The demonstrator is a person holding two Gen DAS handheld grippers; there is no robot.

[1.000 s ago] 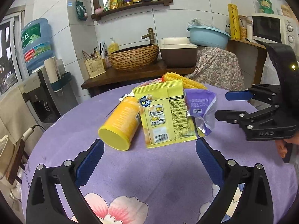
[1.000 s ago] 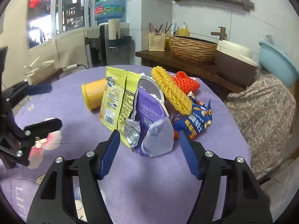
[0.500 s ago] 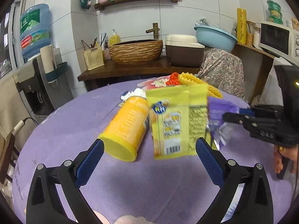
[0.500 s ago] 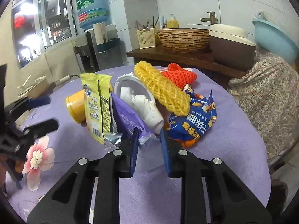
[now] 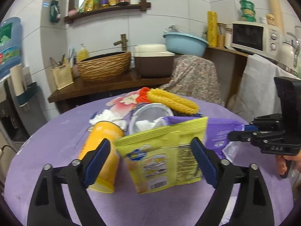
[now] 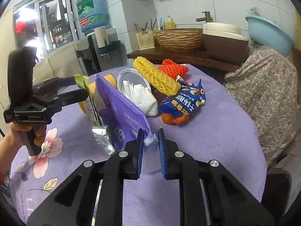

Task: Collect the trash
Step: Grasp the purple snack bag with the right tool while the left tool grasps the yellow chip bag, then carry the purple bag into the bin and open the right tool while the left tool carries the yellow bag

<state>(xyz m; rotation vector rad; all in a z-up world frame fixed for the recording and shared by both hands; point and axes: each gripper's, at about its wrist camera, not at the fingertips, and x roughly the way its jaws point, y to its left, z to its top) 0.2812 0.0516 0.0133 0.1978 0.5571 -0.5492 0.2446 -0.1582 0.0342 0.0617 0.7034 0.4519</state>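
Bottom centre of the right wrist view: right gripper (image 6: 150,141) clamped tight on the near corner of the purple packet (image 6: 122,111). A second ago wide open and short of it; half a second ago nearly closed. Packet now pulled up on edge off the purple tablecloth (image 6: 216,131), slanting toward the upper left of the frame.

Lower centre of the left wrist view: left gripper (image 5: 150,143) closing from full spread, blue pads either side of the yellow-green snack bag (image 5: 161,156) but apparently not yet pressing. Bag no longer flat as a second ago; reared up, blurred, leaning on the purple packet behind it. Same gripper at the left edge of the right wrist view, in a hand (image 6: 20,133), reaching over the bag's top edge.

Just left of the bag: yellow cup (image 5: 101,150) on its side, untouched. Behind: white bowl (image 5: 150,113) stuffed with tissue; farther, yellow foam net (image 5: 173,99) and orange foam net (image 5: 144,97). Blue snack bag (image 6: 184,101) right of centre in the right wrist view.

Probably one piece secured, a second about to be. No bin or bag for the trash in view.
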